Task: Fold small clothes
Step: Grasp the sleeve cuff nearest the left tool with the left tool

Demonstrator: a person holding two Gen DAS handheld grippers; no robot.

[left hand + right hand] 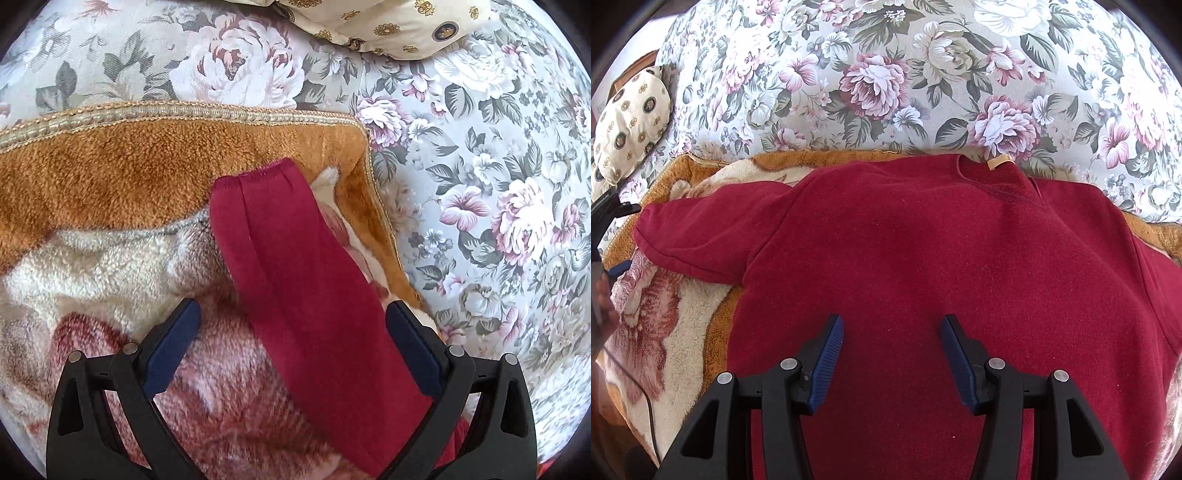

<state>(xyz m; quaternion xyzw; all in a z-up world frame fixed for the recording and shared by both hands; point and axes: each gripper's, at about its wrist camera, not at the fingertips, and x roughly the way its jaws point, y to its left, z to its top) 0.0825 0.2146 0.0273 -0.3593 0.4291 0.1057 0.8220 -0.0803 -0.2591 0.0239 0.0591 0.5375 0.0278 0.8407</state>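
Counts: one dark red sweater (923, 251); one plush blanket (92, 280) in tan, cream and rust; one flowered sheet (886, 74); one cream patterned pillow (628, 122); two grippers
Sweater: lies flat on the blanket, neck at the far edge, body spread toward the near side; one sleeve (295, 277) stretches out to the left in the right wrist view, its cuff at the far end in the left wrist view
Left gripper (293, 314): points down over the sleeve; jaws stand wide, one on each side of the sleeve; the pads do not press on it; holds nothing
Right gripper (892, 325): tilts steeply down above the middle of the sweater body; jaws stand well apart; nothing between them but the cloth lying below; grips nothing
Label: a small tan tag (999, 161) sits at the sweater's neck; any writing on it is too small to read
Pillow: far left, beside the blanket's corner, on the sheet
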